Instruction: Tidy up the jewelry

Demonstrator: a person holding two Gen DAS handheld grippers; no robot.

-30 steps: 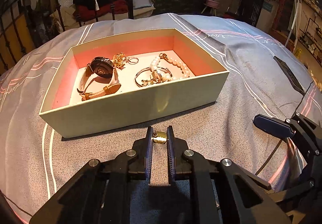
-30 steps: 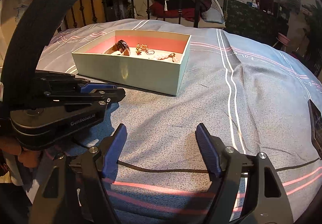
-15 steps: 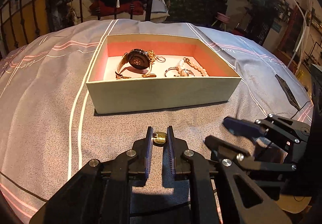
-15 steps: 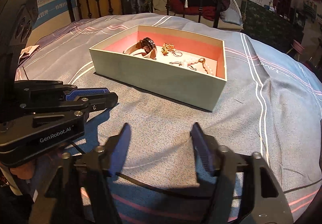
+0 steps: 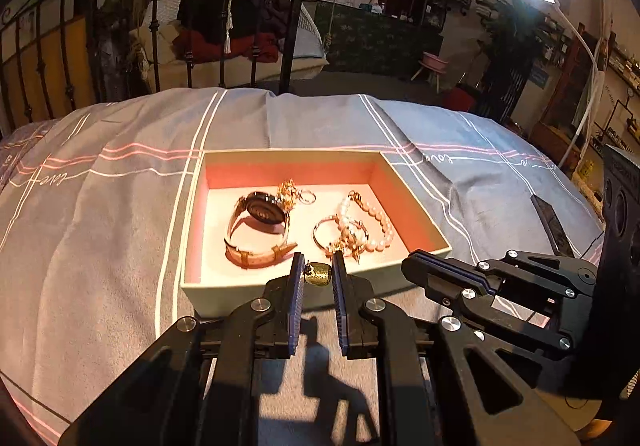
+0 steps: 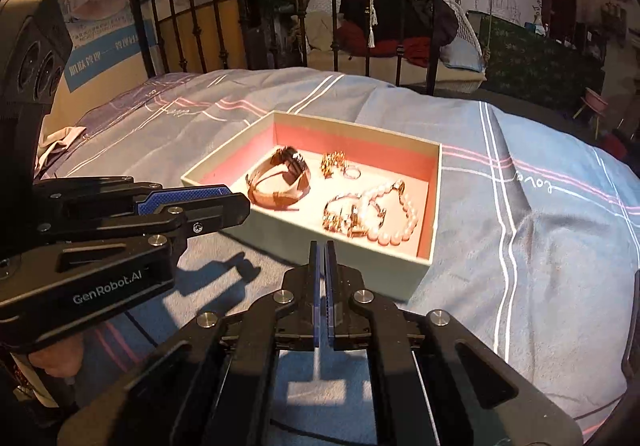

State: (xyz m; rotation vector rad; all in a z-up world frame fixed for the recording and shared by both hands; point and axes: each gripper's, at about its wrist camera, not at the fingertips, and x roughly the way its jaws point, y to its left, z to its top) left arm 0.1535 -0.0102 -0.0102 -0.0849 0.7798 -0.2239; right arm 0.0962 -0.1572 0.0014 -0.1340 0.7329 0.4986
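- Nearest us, our left gripper point(image 5: 316, 273) pinches a small gold earring point(image 5: 318, 273) between its ribbed blue pads, its narrow gap filled by that piece. A second ago it hung low in front of the box; now it sits at the near wall's rim, so we judge the drop is next.
- Our right gripper point(image 6: 322, 258) has snapped from wide open to fully shut on nothing, and looks parked for now.
- Beyond, the pale cardboard box point(image 5: 224, 288) with its pink lining rests on the soft grey striped bedspread point(image 5: 100, 230).
- Inside lie a tan leather-strap watch point(image 5: 262, 224), a tangled gold chain point(image 5: 289, 193), a thin gold bangle point(image 5: 334, 232) and a glossy pearl bracelet point(image 5: 378, 224).
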